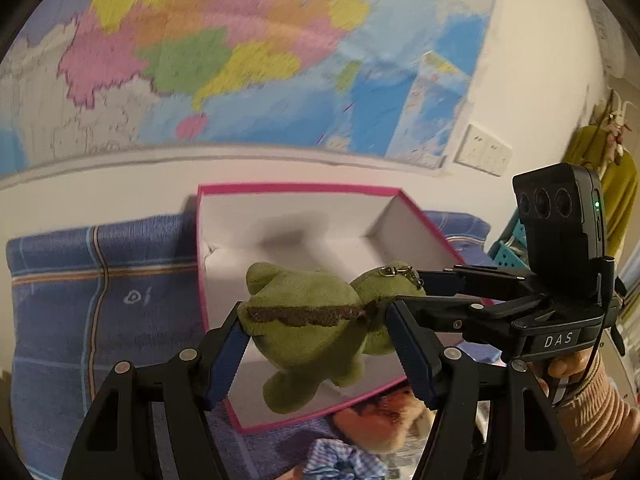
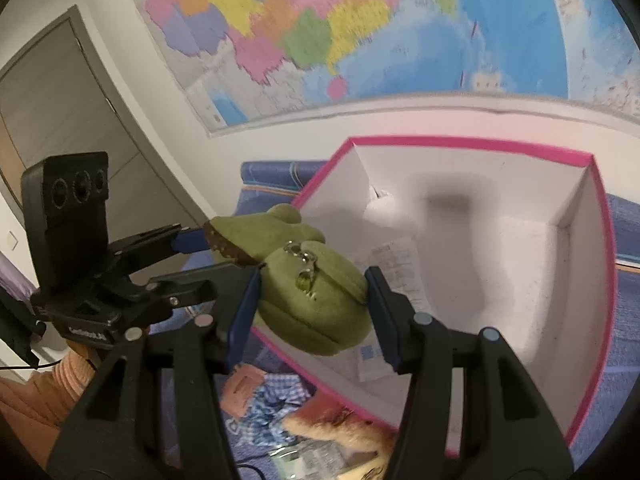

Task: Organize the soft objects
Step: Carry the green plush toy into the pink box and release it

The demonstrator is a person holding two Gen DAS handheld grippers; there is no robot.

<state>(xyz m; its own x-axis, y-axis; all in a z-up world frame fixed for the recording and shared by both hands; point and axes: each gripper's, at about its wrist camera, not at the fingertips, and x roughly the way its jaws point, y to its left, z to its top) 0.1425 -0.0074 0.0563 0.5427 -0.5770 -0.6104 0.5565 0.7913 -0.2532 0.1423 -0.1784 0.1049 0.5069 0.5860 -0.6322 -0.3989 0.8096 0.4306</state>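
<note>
A green plush turtle [image 1: 308,320] with a brown shell rim and a metal key clasp hangs in the air above an open white box with a pink rim [image 1: 300,188]. My left gripper [image 1: 316,344] is shut on its body, both blue pads pressing its sides. Coming in from the right, my right gripper [image 1: 404,290] holds its head end. In the right wrist view, my right gripper [image 2: 314,304] is shut on the turtle's [image 2: 316,300] rounded head, and my left gripper [image 2: 224,252] clamps the shell rim at the left. The box [image 2: 460,142] lies just beyond.
The box rests on a blue blanket [image 1: 100,280] against a white wall with a large coloured map [image 1: 240,40]. A paper slip [image 2: 396,264] lies inside the box. A tan plush in blue checked cloth [image 2: 260,396] lies below the grippers. A grey door [image 2: 60,100] stands at the left.
</note>
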